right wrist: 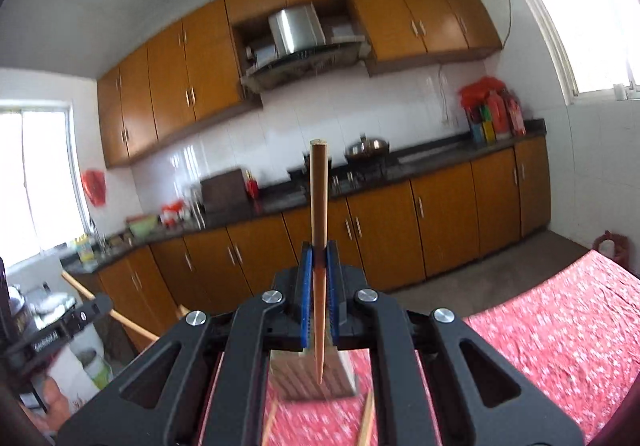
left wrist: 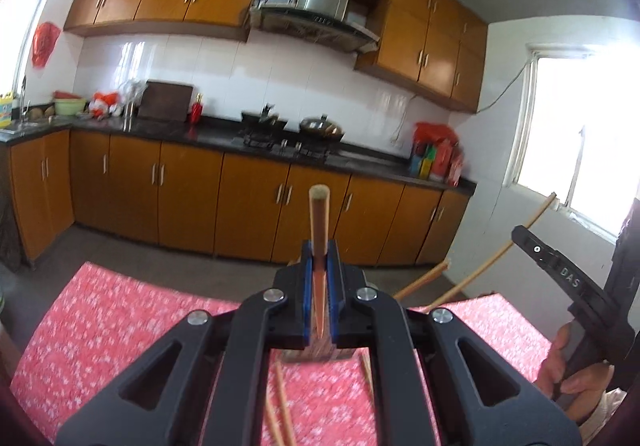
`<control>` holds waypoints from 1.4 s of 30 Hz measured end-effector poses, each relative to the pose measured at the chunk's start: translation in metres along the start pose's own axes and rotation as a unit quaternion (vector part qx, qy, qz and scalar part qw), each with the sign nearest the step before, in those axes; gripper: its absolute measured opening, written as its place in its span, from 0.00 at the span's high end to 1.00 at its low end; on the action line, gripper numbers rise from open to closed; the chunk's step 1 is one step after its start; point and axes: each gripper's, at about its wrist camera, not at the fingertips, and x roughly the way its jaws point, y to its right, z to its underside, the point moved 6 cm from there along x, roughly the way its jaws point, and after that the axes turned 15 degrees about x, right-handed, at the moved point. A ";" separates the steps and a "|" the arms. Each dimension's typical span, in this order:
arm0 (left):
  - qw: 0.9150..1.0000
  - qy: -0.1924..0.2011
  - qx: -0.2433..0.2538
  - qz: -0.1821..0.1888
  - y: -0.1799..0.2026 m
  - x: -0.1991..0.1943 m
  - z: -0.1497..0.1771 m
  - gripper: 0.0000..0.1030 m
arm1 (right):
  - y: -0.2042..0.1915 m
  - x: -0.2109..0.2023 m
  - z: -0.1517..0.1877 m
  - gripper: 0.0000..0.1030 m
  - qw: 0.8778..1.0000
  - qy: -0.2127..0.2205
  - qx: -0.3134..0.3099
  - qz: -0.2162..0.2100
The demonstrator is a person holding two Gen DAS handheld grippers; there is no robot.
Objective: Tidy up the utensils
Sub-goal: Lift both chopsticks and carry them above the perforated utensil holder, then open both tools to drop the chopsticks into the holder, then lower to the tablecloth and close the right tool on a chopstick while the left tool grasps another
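My left gripper [left wrist: 319, 248] is shut on a wooden chopstick [left wrist: 319, 222] that sticks up and forward out of its blue pads. My right gripper [right wrist: 319, 248] is likewise shut on a second chopstick [right wrist: 319, 206], with its thin end hanging below the jaws. Both grippers are held above a table under a red floral cloth [left wrist: 120, 326]. Under the right gripper stands a blurred slatted utensil holder [right wrist: 312, 380]. Loose chopsticks [right wrist: 366, 422] lie on the cloth in front of it, and the left wrist view shows loose chopsticks [left wrist: 284, 406] too. At the right edge of that view is the right gripper [left wrist: 524, 242].
A person's hand [left wrist: 576, 378] grips the right tool's handle. Beyond the table are a bare floor, orange cabinets [left wrist: 248, 202] and a dark counter with a stove and wok [left wrist: 322, 126]. Windows stand at the left and right walls. The table's far edge lies just ahead.
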 end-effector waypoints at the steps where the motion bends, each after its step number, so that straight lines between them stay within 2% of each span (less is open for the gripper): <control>1: 1.000 0.010 -0.002 -0.003 0.001 0.001 -0.007 0.93 | -0.003 0.002 -0.005 0.92 1.000 0.011 0.003 -0.003; 4: 0.999 0.034 -0.010 -0.016 0.002 0.008 -0.025 0.93 | -0.007 0.012 -0.010 0.93 0.999 0.032 0.006 -0.006; 7: 0.999 0.043 -0.009 -0.028 0.003 0.024 -0.033 0.93 | -0.008 0.028 -0.005 0.93 0.999 0.035 -0.006 -0.002; 16: 0.999 -0.017 -0.011 -0.030 0.009 0.090 0.000 0.93 | 0.003 0.071 0.034 0.92 0.999 -0.016 -0.025 0.017; 20: 0.999 -0.043 -0.015 -0.026 0.009 0.106 0.012 0.92 | 0.007 0.077 0.045 0.90 0.998 -0.043 -0.029 0.023; 21: 0.999 -0.043 -0.015 -0.029 0.008 0.105 0.014 0.91 | 0.007 0.077 0.047 0.87 0.998 -0.047 -0.030 0.024; 23: 0.999 -0.042 -0.013 -0.030 0.006 0.103 0.013 0.88 | 0.008 0.073 0.045 0.63 0.998 -0.043 -0.029 0.027; 28: 0.999 -0.032 -0.018 -0.040 -0.002 0.089 0.009 0.84 | 0.006 0.060 0.034 0.61 0.999 -0.030 -0.032 0.027; 33: 0.998 -0.030 -0.026 -0.057 -0.015 0.059 0.015 0.77 | 0.013 0.027 0.032 0.61 0.998 -0.029 -0.038 0.038; 37: 0.995 -0.060 -0.021 -0.079 -0.028 0.037 0.045 0.74 | 0.036 0.011 0.059 0.61 0.995 -0.069 -0.041 0.067; 40: 0.990 -0.102 -0.011 -0.095 -0.038 0.031 0.081 0.73 | 0.063 0.013 0.099 0.61 0.985 -0.135 -0.038 0.099; 41: 0.988 -0.121 -0.007 -0.098 -0.041 0.030 0.099 0.73 | 0.079 0.016 0.123 0.61 0.978 -0.172 -0.032 0.116; 42: 0.985 -0.140 -0.006 -0.103 -0.044 0.030 0.117 0.73 | 0.085 0.018 0.136 0.61 0.973 -0.192 -0.028 0.124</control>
